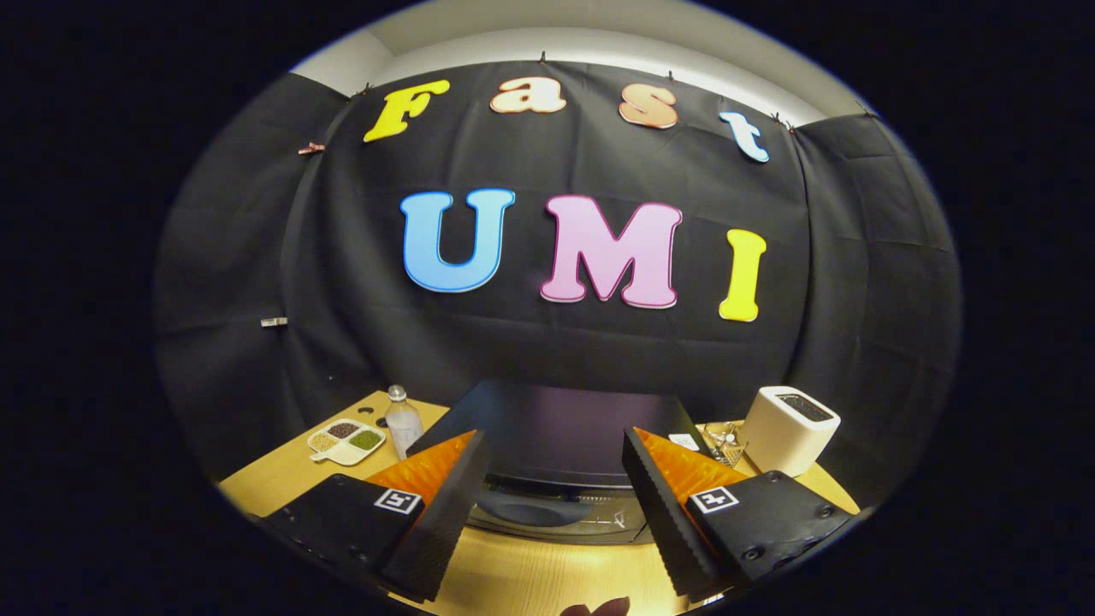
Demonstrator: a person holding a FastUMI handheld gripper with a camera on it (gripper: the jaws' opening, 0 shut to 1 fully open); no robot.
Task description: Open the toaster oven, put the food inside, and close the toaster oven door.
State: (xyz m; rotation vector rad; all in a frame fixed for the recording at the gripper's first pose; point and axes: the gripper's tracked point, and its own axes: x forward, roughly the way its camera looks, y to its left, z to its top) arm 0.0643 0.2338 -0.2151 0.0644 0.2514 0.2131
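Hovering tongs (pixel 556 505) spread wide, gripping nothing, toaster oven (pixel 556 432) just ahead

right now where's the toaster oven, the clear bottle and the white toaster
toaster oven (pixel 556 428), gripper view, on its dark top, beyond the open hand-held gripper (pixel 554 513)
clear bottle (pixel 402 421), gripper view, on its body
white toaster (pixel 783 441), gripper view, on its front wall

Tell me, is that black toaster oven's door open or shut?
Shut, it seems: the black toaster oven shows its glass front and handle upright between the spread fingers of the gripper, which hold nothing. Its inside is hidden.
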